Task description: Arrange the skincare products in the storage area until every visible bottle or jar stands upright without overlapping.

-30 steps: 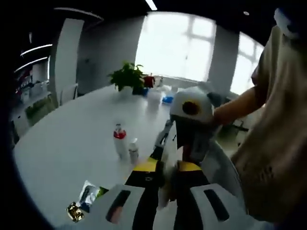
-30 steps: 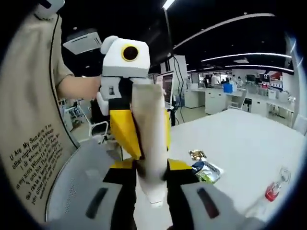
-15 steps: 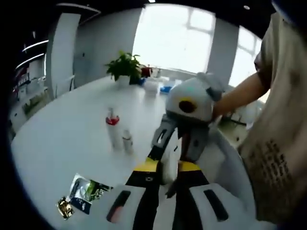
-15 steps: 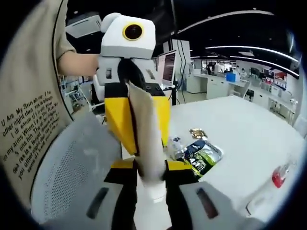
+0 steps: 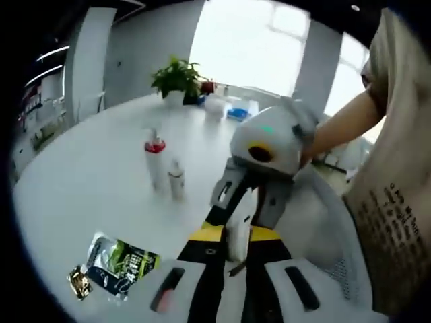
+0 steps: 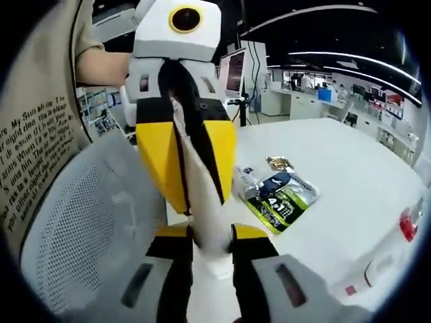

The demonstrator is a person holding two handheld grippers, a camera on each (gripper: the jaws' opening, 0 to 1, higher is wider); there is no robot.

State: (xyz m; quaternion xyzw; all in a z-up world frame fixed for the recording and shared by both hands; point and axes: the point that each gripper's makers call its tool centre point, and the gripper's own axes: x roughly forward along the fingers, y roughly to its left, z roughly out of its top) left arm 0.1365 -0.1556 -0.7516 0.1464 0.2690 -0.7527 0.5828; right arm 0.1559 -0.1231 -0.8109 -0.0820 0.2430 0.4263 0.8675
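Observation:
A white tube (image 5: 236, 237) is held in the air over the table's near edge, clamped at both ends. My left gripper (image 5: 232, 243) is shut on one end. My right gripper (image 5: 242, 214) comes in from above it and grips the same tube. In the right gripper view the white tube (image 6: 202, 225) runs up from my right gripper (image 6: 211, 241) into the yellow jaws of my left gripper (image 6: 197, 200). A red-capped bottle (image 5: 155, 164) and a small white bottle (image 5: 176, 179) stand upright side by side on the white table (image 5: 81, 195).
Flat sachets (image 5: 120, 264) and a gold packet (image 5: 79, 284) lie near the table edge; the sachets (image 6: 281, 198) also show beside the tube. A grey mesh chair (image 6: 87, 222) sits under the grippers. A potted plant (image 5: 178, 77) stands at the far end. A person's arm (image 5: 340, 128) holds the right gripper.
Both views have tipped down toward the table, so the sachets and bottles look closer. Both grippers have stayed shut on the tube, which now leans more.

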